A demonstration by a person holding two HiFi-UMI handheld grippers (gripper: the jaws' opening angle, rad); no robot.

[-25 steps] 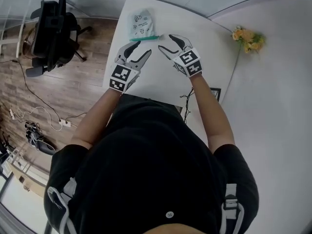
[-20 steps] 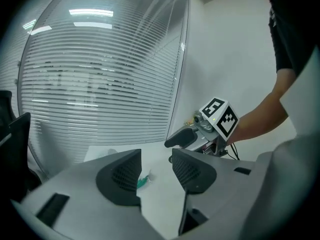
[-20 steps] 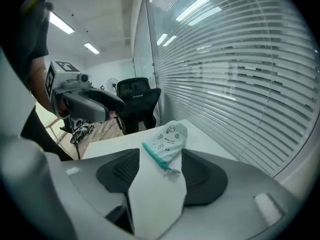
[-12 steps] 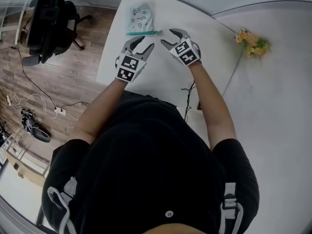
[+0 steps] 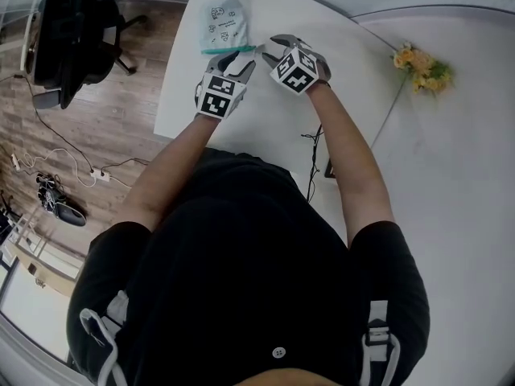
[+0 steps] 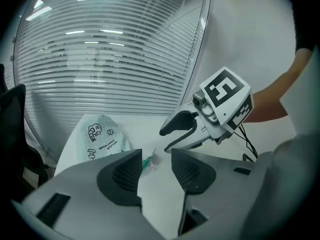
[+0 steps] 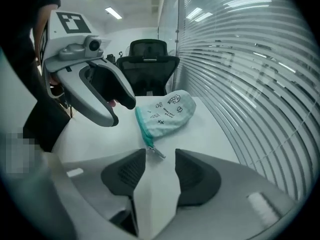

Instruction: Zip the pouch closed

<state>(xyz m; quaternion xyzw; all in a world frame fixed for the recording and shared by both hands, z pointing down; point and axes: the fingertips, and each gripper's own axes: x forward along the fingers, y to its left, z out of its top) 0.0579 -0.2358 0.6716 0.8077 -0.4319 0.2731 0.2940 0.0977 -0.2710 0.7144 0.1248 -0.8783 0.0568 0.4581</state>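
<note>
A pale mint pouch (image 5: pixel 224 22) with small printed figures lies flat on the white table (image 5: pixel 257 123), its green zipper edge (image 5: pixel 228 51) facing me. My left gripper (image 5: pixel 236 61) hovers just short of that edge, open, with nothing held. My right gripper (image 5: pixel 269 48) is beside it at the zipper's right end, its jaws closing with nothing pressed between the pads. In the right gripper view the metal zipper pull (image 7: pixel 156 152) lies at the mouth of the right gripper (image 7: pixel 160 171). The left gripper view shows the same zipper pull (image 6: pixel 149 161) just beyond the left gripper (image 6: pixel 155 166).
A black office chair (image 5: pixel 68 30) stands on the wood floor left of the table. Yellow flowers (image 5: pixel 421 64) lie at the right. A thin black cable (image 5: pixel 310 155) hangs off the table's near edge. Window blinds (image 6: pixel 110 59) run behind the table.
Both grippers have come down and moved forward to the pouch's zipper edge. Their jaws stand narrower than before. The pouch has not moved.
</note>
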